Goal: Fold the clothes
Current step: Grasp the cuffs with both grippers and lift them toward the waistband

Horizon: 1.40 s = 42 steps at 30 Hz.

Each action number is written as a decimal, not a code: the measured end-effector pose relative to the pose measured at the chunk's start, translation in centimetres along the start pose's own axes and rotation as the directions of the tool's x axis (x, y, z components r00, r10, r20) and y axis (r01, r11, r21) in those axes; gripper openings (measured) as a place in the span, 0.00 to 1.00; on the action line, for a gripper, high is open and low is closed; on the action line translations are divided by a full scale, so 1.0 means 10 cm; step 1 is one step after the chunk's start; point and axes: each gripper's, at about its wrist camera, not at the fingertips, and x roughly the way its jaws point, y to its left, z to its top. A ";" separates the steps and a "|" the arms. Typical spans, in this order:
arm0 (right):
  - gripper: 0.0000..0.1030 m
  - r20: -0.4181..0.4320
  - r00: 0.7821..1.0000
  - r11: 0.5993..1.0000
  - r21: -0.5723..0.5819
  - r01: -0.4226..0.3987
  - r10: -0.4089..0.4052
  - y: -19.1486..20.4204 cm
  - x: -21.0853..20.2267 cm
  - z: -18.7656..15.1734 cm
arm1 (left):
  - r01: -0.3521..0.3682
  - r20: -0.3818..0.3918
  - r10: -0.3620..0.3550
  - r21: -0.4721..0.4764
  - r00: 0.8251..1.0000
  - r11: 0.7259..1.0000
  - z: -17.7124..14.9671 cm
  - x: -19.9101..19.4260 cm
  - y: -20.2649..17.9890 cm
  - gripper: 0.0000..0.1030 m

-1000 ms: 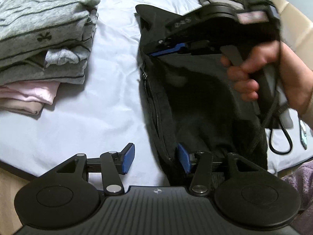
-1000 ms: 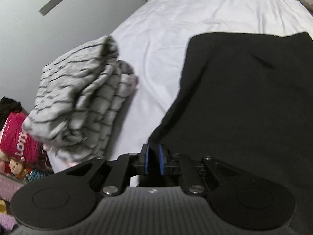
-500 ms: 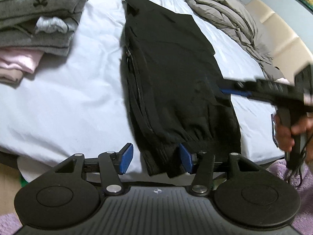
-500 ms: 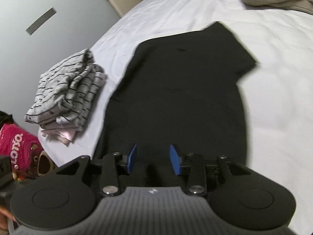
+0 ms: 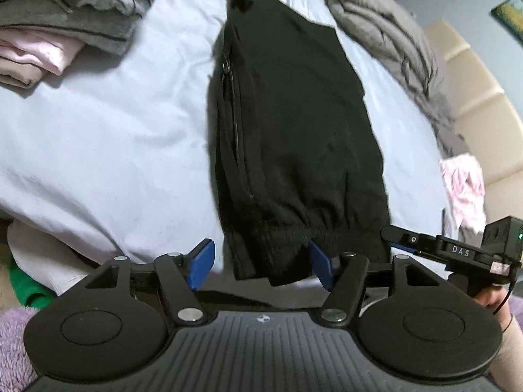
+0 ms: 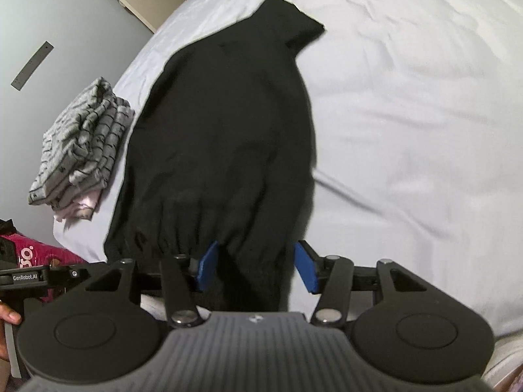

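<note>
At lower centre of both views, the left tongs (image 5: 261, 266) and right tongs (image 6: 256, 266) stand spread around the gathered cuff of the folded black fleece trousers (image 5: 294, 124), which stretch away over the pale bedsheet (image 5: 98, 137). Striped grey folded clothes (image 6: 81, 143) sit mid-left.

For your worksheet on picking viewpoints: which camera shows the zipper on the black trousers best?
The left wrist view: the zipper runs down the black trousers' left edge, metal pull visible. The right wrist view shows the trousers only as plain dark fabric, no zipper.
</note>
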 end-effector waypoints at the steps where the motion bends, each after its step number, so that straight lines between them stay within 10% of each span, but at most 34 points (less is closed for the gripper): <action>1: 0.54 -0.003 1.000 1.000 0.008 -0.005 0.005 -0.02 0.01 -0.02 | -0.003 -0.006 0.003 -0.003 1.000 1.000 0.00 0.02 0.01 0.59; 12: 0.54 -0.037 0.994 0.989 0.112 -0.095 0.099 -0.20 0.14 -0.24 | -0.012 -0.028 0.013 0.022 1.000 1.000 0.01 0.18 0.04 0.54; 22: 0.19 -0.052 0.981 0.968 0.180 -0.176 0.188 -0.25 0.15 -0.27 | 0.046 -0.031 -0.045 0.025 0.999 0.999 0.01 0.10 0.03 0.22; 42: 0.16 -0.090 0.945 0.936 0.198 -0.291 0.313 -0.02 -0.86 -0.45 | 0.139 -0.077 -0.131 0.102 0.988 0.985 -0.38 -0.76 -0.50 0.14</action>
